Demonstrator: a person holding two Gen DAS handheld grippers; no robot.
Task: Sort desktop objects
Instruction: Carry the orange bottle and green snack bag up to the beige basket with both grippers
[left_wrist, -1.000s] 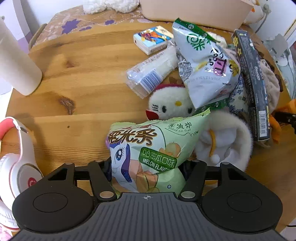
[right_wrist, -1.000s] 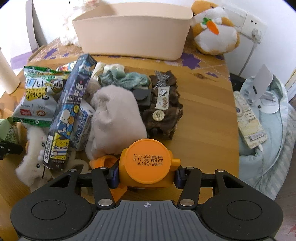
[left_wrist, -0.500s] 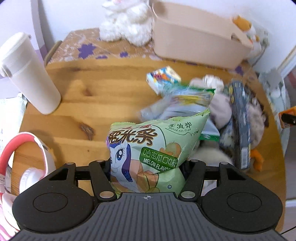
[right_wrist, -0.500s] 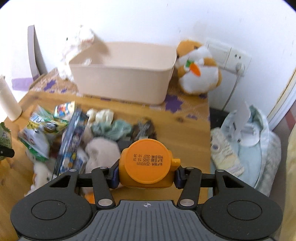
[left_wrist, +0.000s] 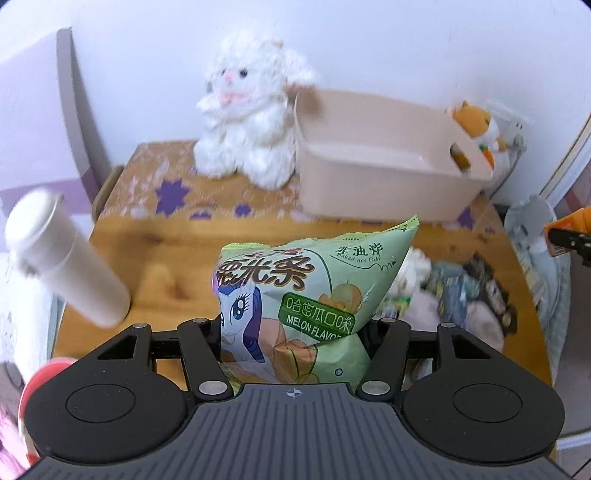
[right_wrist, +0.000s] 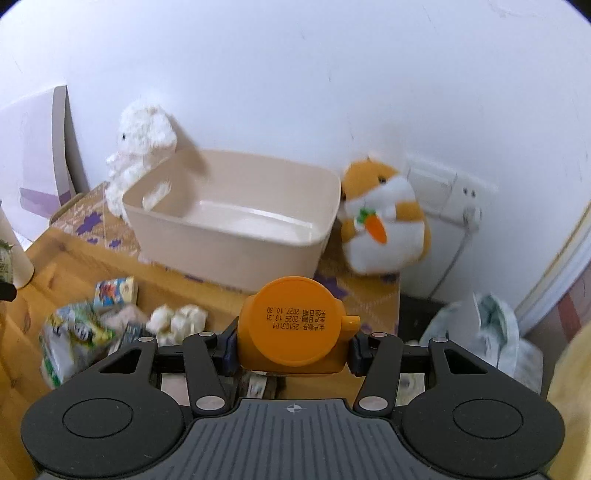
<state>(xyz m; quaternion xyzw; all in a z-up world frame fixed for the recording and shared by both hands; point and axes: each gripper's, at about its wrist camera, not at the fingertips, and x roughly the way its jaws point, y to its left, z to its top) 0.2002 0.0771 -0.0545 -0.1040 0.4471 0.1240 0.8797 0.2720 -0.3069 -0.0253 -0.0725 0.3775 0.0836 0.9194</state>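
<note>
Two grips, both closed on goods and both higher than a second ago. Left gripper (left_wrist: 295, 332) pinching the lower part of a green snack bag (left_wrist: 314, 295), melon-flavour print facing the camera, bag upright between the jaws and clear of the wooden table (left_wrist: 166, 258). Right gripper (right_wrist: 291, 350) clamped on an orange container (right_wrist: 295, 325), round lid with a printed date turned toward the lens, pads pressed to its sides.

Earlier in the left wrist view: table filling the frame, clutter close beneath the bag, a plush cat head just behind it. Now far more room visible: white wall, a white plush bunny (left_wrist: 251, 110) standing at the back, the beige bin (left_wrist: 388, 166) beside it, empty inside, a white tumbler (left_wrist: 66, 258) at left. Clutter pile (left_wrist: 461, 295) now low at right, blurred.

Earlier in the right wrist view: bin seen only from its front wall, clothes and boxes directly ahead of the container. Now looking over the rim into the bin (right_wrist: 236, 221), an orange hamster plush (right_wrist: 384, 221) just beside its right end, wall sockets (right_wrist: 447, 192) behind. Snack packets (right_wrist: 74, 339) and white socks (right_wrist: 177, 321) on the table below left, smeared by motion. Same hold on both items as before.
</note>
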